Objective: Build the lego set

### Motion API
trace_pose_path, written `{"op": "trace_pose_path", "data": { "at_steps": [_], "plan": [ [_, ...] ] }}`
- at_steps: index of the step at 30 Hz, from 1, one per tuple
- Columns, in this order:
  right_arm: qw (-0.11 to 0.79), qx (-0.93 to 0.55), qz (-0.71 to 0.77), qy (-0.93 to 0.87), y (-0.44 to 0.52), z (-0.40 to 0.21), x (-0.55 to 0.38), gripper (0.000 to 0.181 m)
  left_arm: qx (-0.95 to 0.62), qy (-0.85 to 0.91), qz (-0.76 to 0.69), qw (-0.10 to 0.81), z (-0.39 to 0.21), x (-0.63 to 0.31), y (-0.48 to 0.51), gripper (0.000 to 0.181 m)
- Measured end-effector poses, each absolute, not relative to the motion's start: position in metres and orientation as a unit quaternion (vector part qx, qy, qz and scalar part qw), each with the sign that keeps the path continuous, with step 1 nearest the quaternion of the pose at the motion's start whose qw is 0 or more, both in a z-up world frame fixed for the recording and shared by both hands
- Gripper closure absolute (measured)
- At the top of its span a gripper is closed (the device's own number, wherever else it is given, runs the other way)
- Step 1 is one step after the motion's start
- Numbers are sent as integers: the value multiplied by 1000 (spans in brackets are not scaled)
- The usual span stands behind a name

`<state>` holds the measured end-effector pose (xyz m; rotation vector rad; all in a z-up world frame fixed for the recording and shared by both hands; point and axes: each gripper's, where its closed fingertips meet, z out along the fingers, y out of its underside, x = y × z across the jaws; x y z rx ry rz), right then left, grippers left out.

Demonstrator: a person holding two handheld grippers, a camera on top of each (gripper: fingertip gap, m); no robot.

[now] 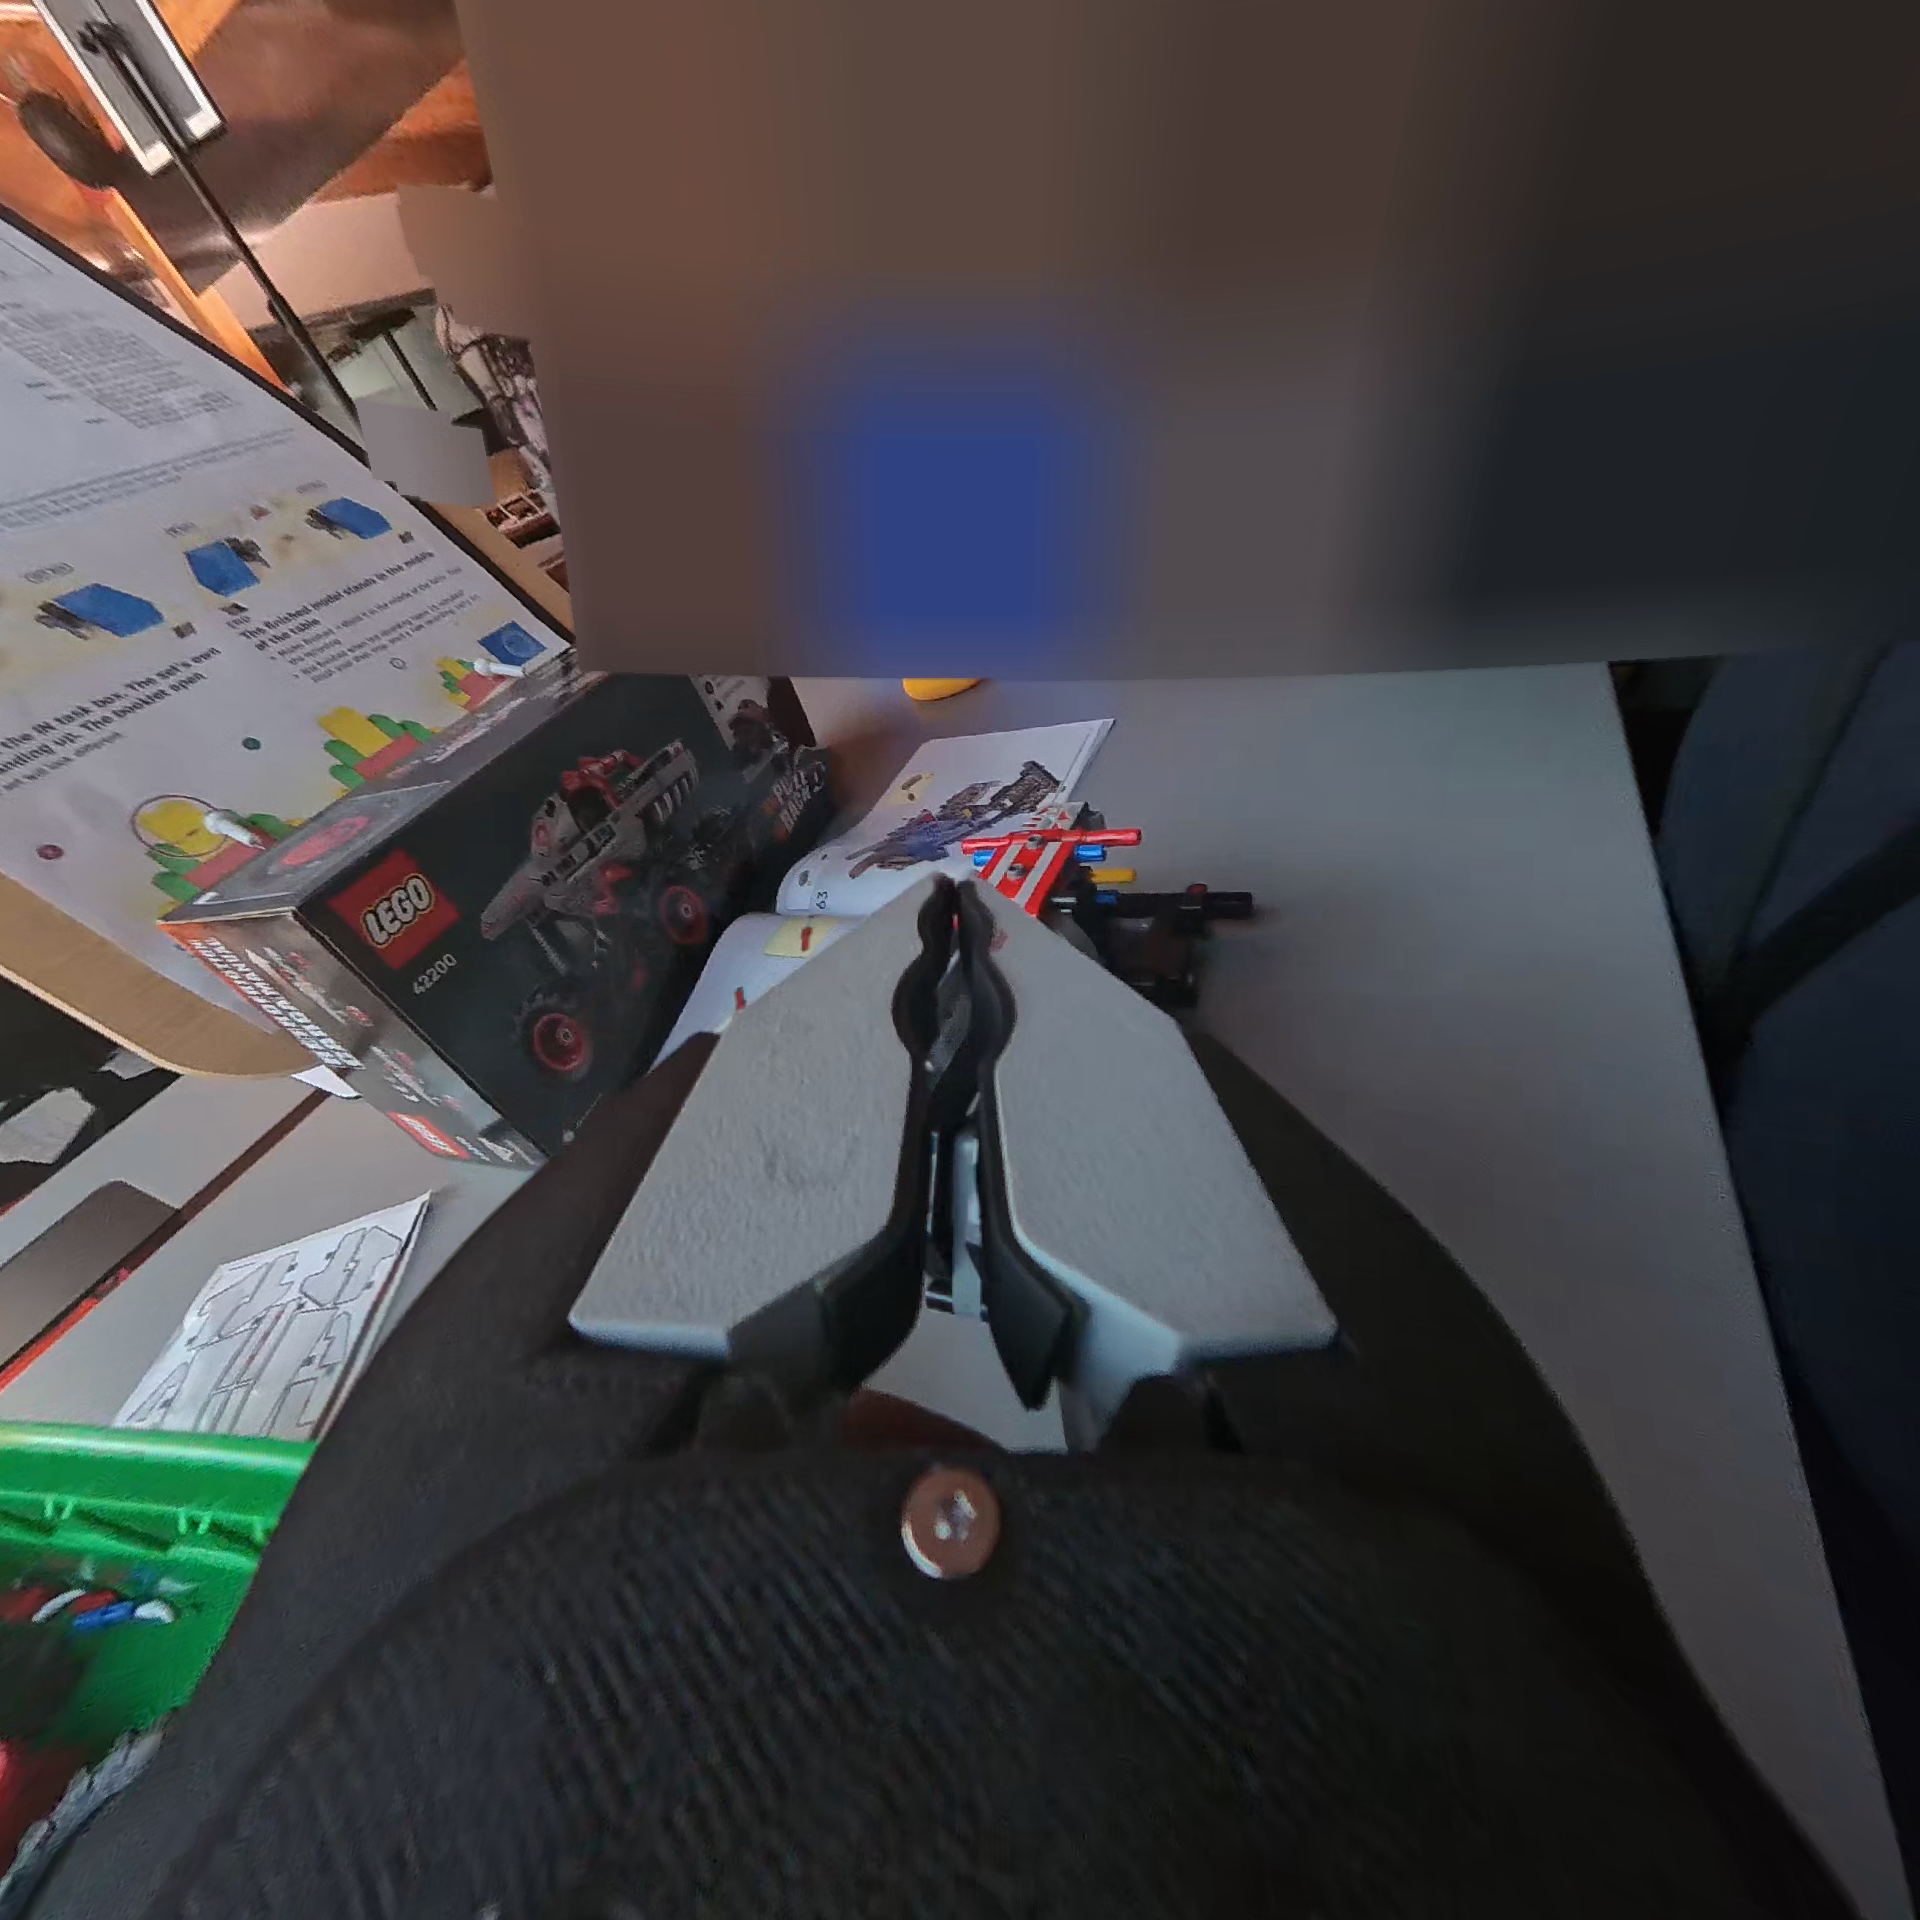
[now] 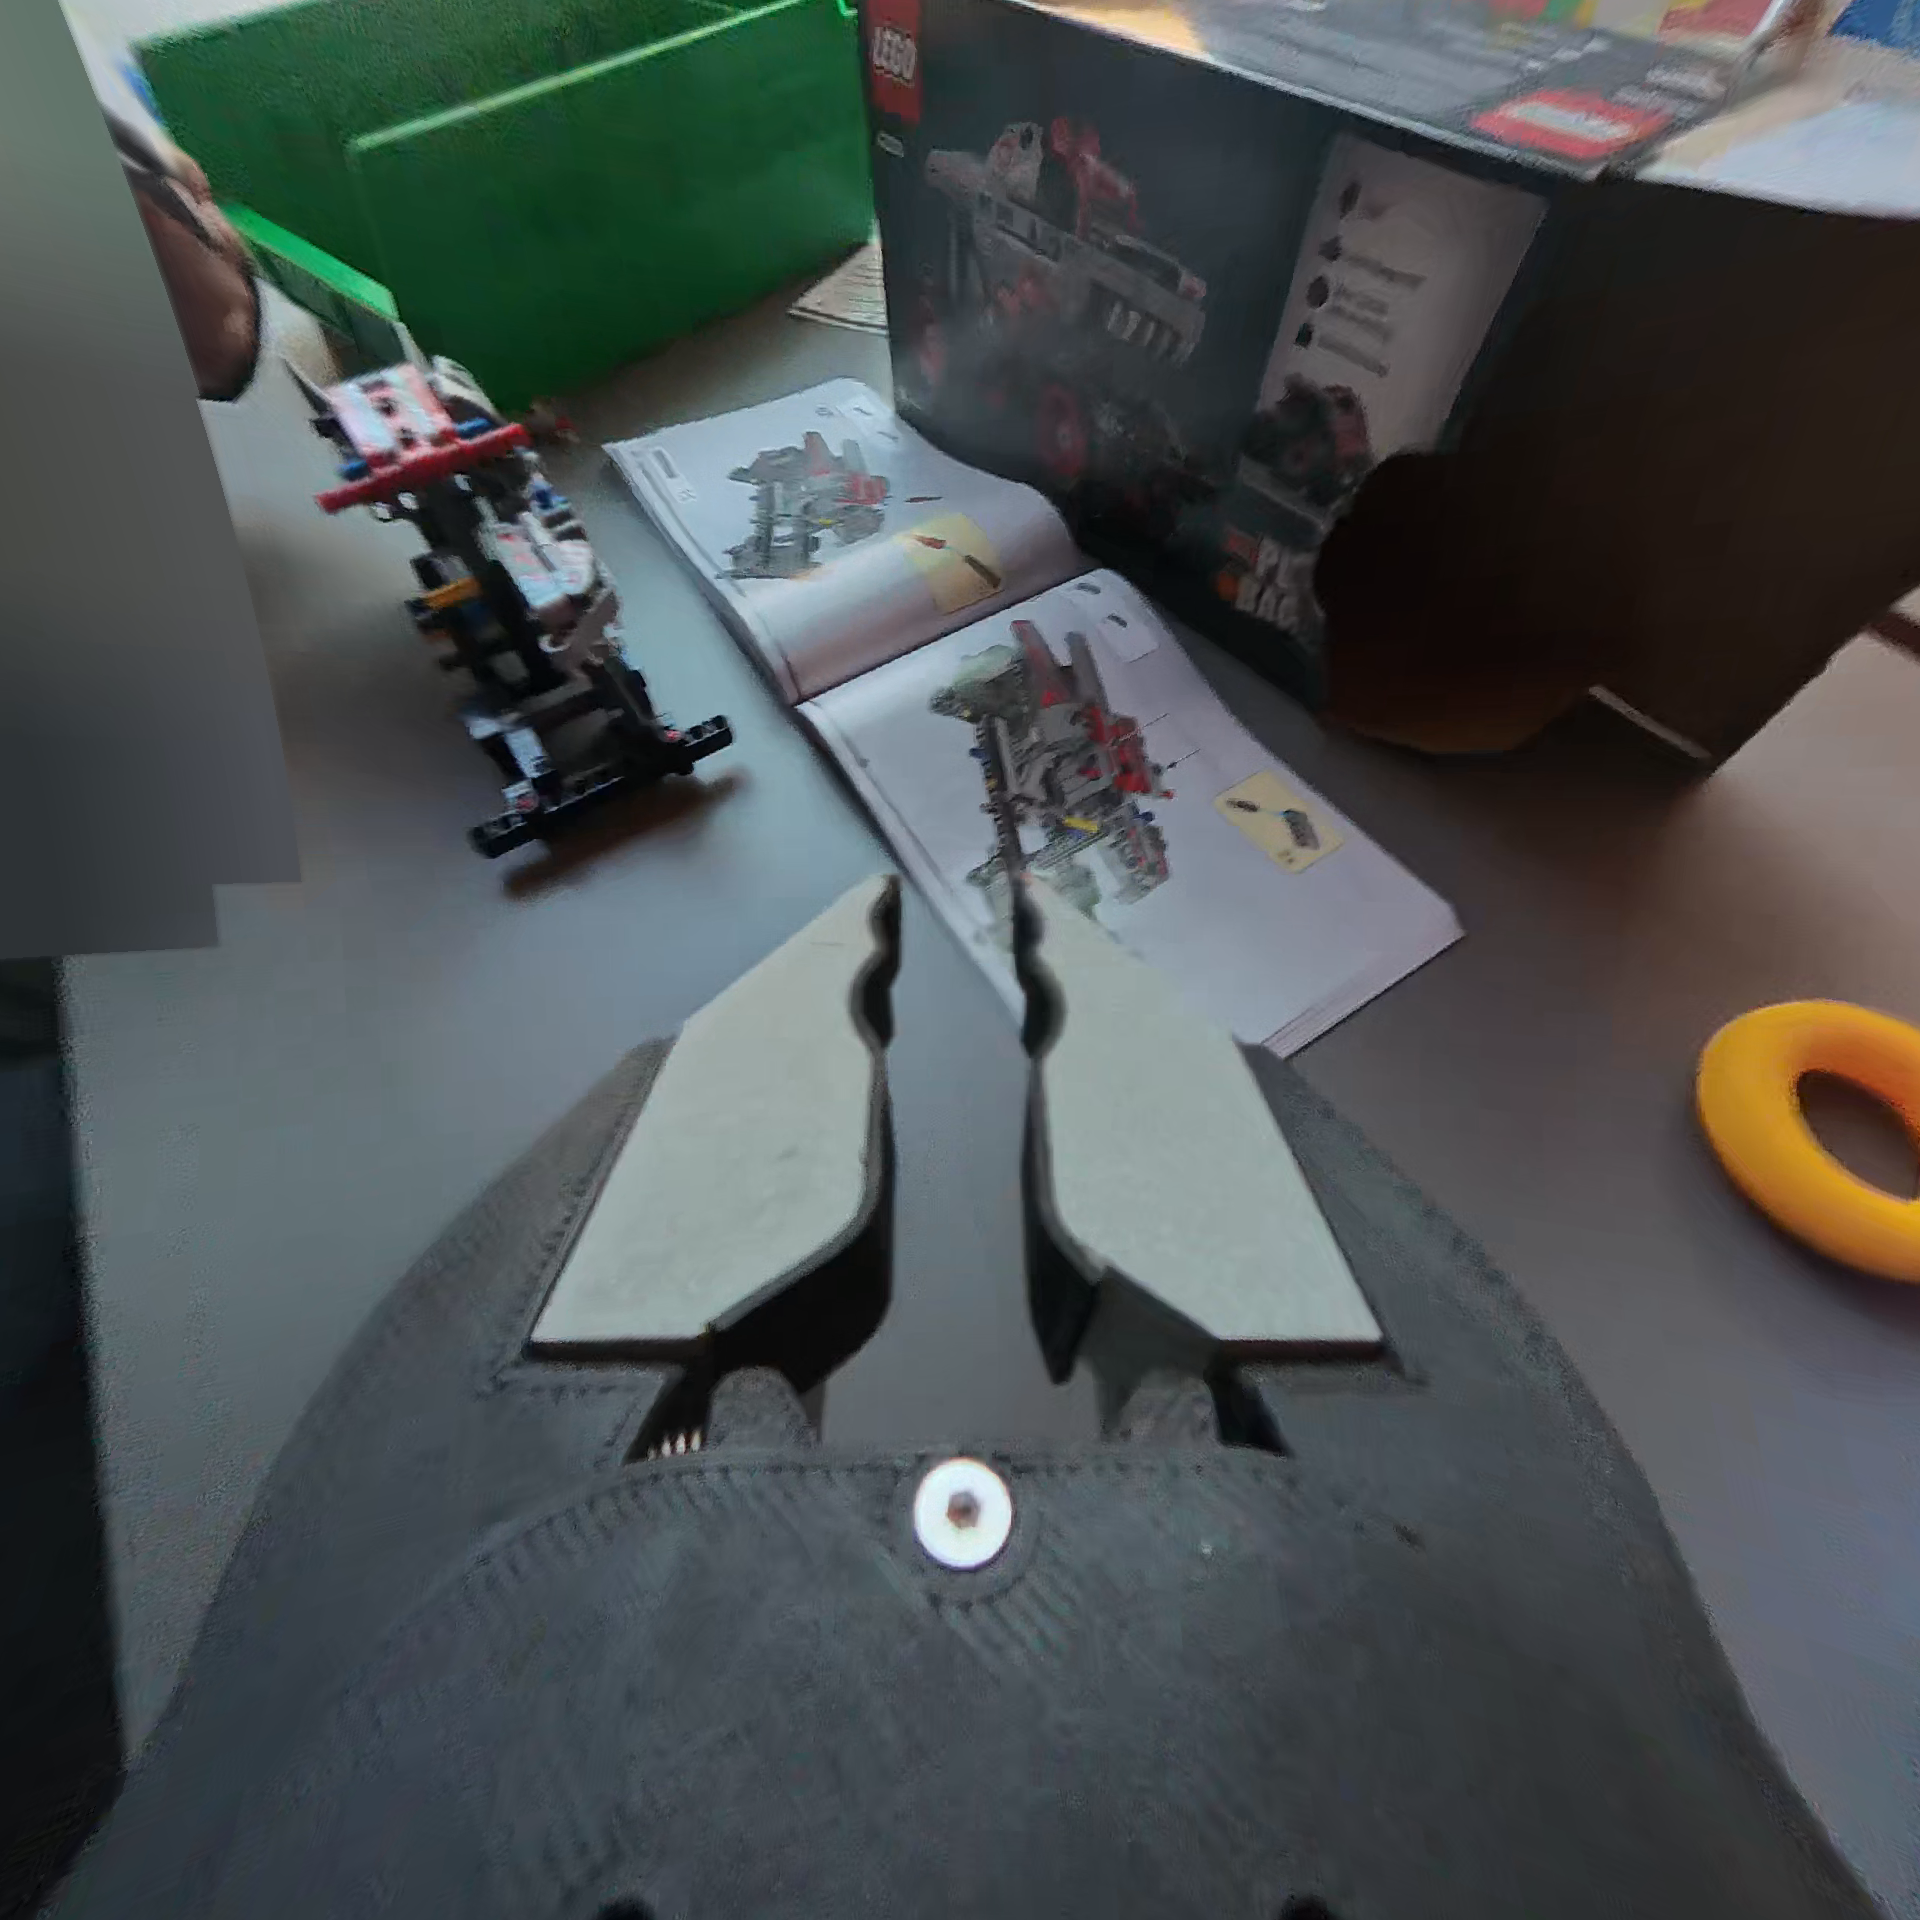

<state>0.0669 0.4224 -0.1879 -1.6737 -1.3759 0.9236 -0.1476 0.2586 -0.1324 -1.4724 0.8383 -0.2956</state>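
Note:
The partly built lego truck (image 2: 530, 613), black frame with red, white and blue parts, lies on the grey table (image 2: 520, 1039). It also shows in the left wrist view (image 1: 1122, 894), just beyond my left gripper (image 1: 958, 894). The left gripper's fingertips are pressed together. A thin pale-grey sliver shows in the gap lower down, and I cannot tell what it is. My right gripper (image 2: 958, 902) is open by a narrow gap and empty. It hovers over the near edge of the open instruction booklet (image 2: 1039, 727), right of the truck.
The lego box (image 2: 1143, 312) stands behind the booklet and also shows in the left wrist view (image 1: 499, 914). A green bin (image 2: 571, 187) holding loose parts is at the back. A yellow ring (image 2: 1818, 1132) lies right. A sticker sheet (image 1: 281, 1320) and a printed sheet (image 1: 156, 623) lie left. A hand (image 2: 197, 291) is near the truck. The tips of one gripper are about 30 cm away from the tips of the other.

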Motion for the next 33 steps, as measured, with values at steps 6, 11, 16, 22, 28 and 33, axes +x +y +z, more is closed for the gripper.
{"op": "trace_pose_path", "data": {
  "at_steps": [6,11,16,22,28,33],
  "plan": [
    [432,-594,317,-601,433,-174,22,163,-645,353,-170,656,-137,-151,258,181],
    [462,-570,312,-604,442,-180,-3,145,-632,375,-165,658,-140,-146,251,181],
    [464,-576,294,-605,448,-199,-3,140,-639,390,-144,648,-147,-147,249,181],
    [452,-589,328,-584,453,-202,-2,136,-641,386,-131,650,-149,-148,251,181],
    [418,-580,377,-589,442,-198,3,143,-642,364,-147,658,-145,-153,254,181],
    [410,-563,389,-603,432,-194,6,141,-642,350,-147,667,-142,-158,257,181]
  ]
}}
